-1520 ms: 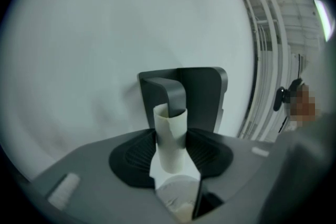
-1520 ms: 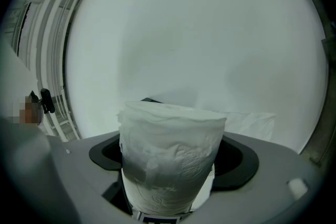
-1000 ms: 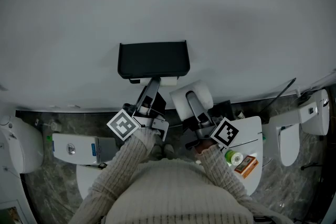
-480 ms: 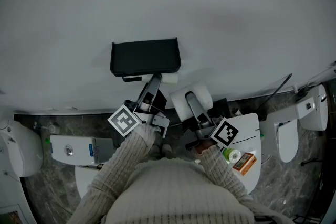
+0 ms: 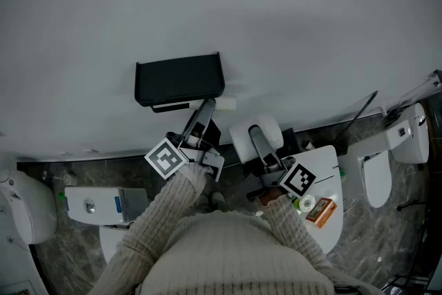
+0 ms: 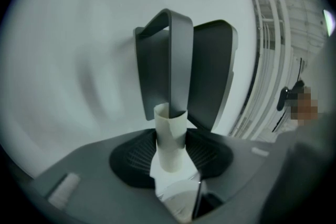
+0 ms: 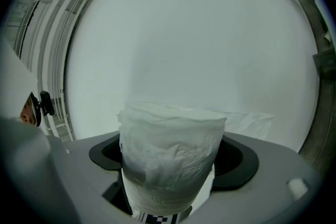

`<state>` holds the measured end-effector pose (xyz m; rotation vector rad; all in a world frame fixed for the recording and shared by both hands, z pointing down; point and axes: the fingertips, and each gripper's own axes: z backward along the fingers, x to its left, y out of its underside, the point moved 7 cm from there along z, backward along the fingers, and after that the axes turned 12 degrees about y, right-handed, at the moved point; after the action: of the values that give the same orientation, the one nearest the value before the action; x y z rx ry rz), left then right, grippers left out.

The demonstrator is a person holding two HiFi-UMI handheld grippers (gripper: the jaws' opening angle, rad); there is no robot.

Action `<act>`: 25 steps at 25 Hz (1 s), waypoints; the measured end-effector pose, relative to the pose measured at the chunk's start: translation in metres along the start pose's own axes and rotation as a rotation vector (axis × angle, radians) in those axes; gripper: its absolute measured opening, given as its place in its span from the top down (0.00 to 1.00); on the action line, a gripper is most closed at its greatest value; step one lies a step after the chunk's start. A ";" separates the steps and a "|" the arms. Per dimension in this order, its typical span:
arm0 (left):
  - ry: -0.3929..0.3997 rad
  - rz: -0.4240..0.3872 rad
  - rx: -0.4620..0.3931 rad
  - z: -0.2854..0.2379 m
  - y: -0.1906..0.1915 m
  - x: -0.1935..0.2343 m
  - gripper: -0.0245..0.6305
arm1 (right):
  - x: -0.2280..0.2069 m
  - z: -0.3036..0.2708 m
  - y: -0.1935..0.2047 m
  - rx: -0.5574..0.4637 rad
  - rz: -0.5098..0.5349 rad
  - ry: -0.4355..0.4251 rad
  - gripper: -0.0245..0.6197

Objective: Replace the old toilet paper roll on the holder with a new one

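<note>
My left tongs (image 5: 206,110) are clamped on the bare core (image 6: 170,137), the old roll's cardboard tube, and my right tongs (image 5: 255,133) are clamped across the fat new roll (image 7: 169,155), which fills the space between their jaws. Both point at the wall (image 5: 311,31). The left pair is just under the black holder (image 5: 179,79) and the right pair just beside it, lower and to the right. In the left gripper view the core's open end sits at the tip of the holder's grey arm (image 6: 167,60). I read it as only just on the arm, though I cannot tell whether the tip is inside the tube or merely in front of it. That is my first worry: if I pull at an angle to the arm, the rim could catch on the tip, and the thin card could fold under the jaws or twist out of them. The second is the new roll. It is soft, its outer sheet looks loose and crumpled, and a squeeze that deforms the hole would make it hard to thread. A slack grip could let it slide out and drop toward the floor. The two tongs are also close together, so swapping places in a hurry could knock one load off with the other.
</note>
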<state>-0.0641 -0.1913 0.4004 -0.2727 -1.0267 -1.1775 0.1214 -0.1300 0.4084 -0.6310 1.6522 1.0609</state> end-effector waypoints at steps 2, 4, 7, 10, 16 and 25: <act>0.006 0.011 0.011 0.000 0.000 0.001 0.72 | 0.000 0.002 0.001 -0.018 0.000 0.006 0.23; 0.013 0.023 0.021 0.005 -0.005 0.003 0.72 | 0.002 0.000 0.009 -0.034 0.002 0.014 0.23; 0.013 0.040 0.040 -0.004 0.005 0.008 0.72 | -0.003 0.003 -0.002 -0.052 -0.004 0.025 0.23; 0.011 0.052 0.065 -0.021 0.031 0.006 0.72 | -0.010 0.018 -0.027 -0.069 -0.016 0.027 0.23; 0.025 0.062 0.107 -0.024 0.043 0.003 0.72 | -0.013 0.026 -0.034 -0.096 -0.021 0.036 0.23; 0.029 0.094 0.151 -0.011 0.054 -0.001 0.72 | -0.015 0.041 -0.029 -0.136 -0.018 0.052 0.23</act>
<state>-0.0122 -0.1758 0.4100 -0.1818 -1.0606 -1.0113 0.1690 -0.1094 0.4094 -0.7666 1.6249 1.1590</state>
